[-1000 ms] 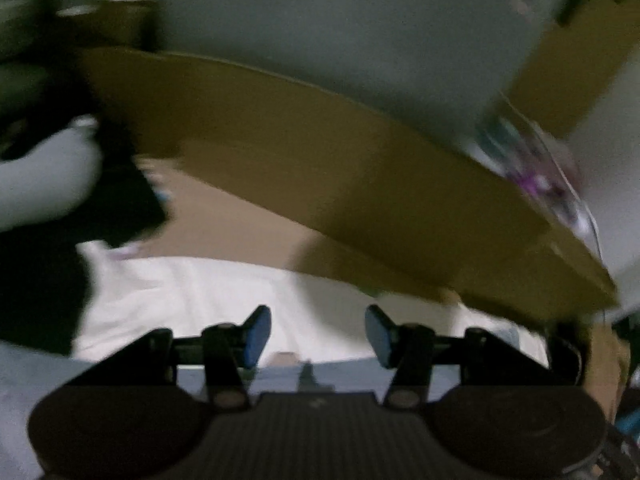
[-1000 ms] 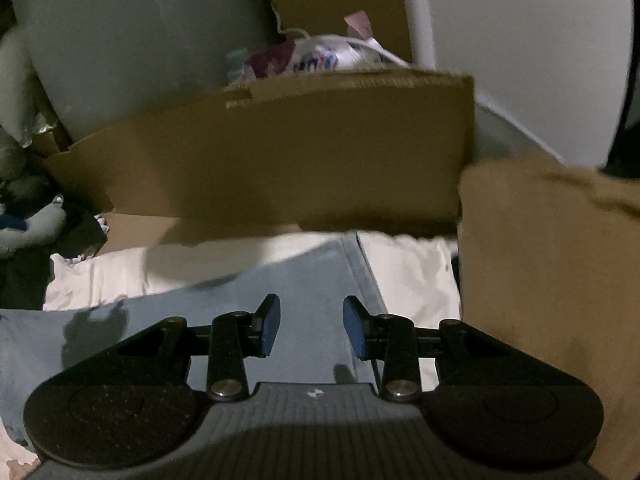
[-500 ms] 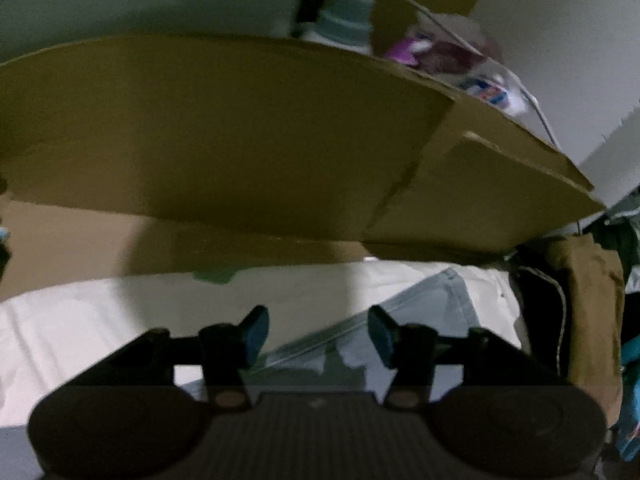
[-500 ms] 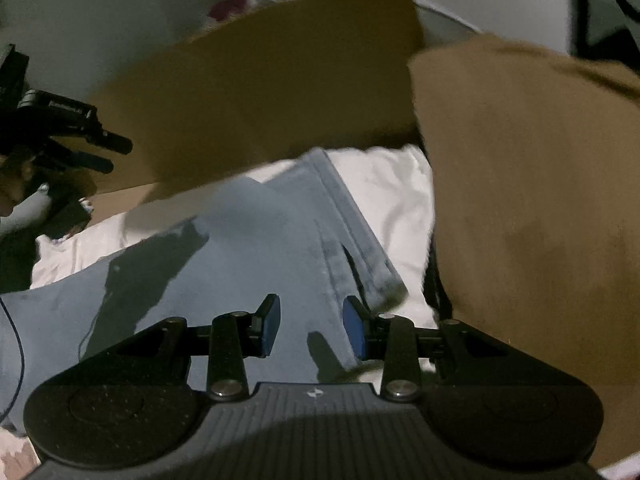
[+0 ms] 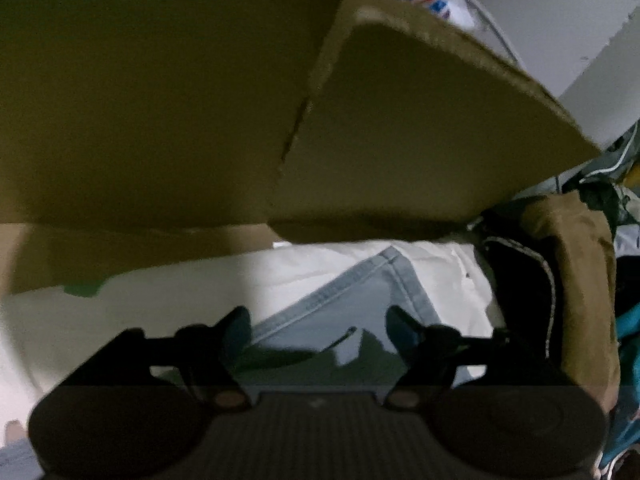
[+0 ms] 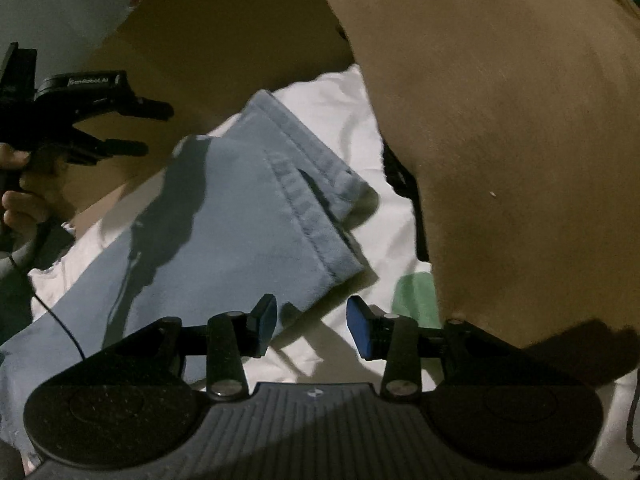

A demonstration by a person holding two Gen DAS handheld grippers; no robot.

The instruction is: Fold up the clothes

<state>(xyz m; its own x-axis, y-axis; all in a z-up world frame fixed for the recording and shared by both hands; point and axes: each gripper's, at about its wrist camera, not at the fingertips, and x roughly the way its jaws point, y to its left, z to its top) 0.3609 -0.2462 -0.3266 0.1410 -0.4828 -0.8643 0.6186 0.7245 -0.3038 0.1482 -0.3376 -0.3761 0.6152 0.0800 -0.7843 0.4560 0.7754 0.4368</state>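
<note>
Right wrist view, both grippers angled down over blue jeans (image 6: pixel 240 216), jaws apart, empty.

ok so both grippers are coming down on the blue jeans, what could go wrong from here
1. The right gripper hangs over the corner of the jeans, jaws open and nothing held; closing there could also pinch the white sheet underneath.
2. The brown garment sits close on the right and may snag or get dragged.
3. The left gripper, jaws just opening, is near the cardboard box, which could block a lift.
</note>
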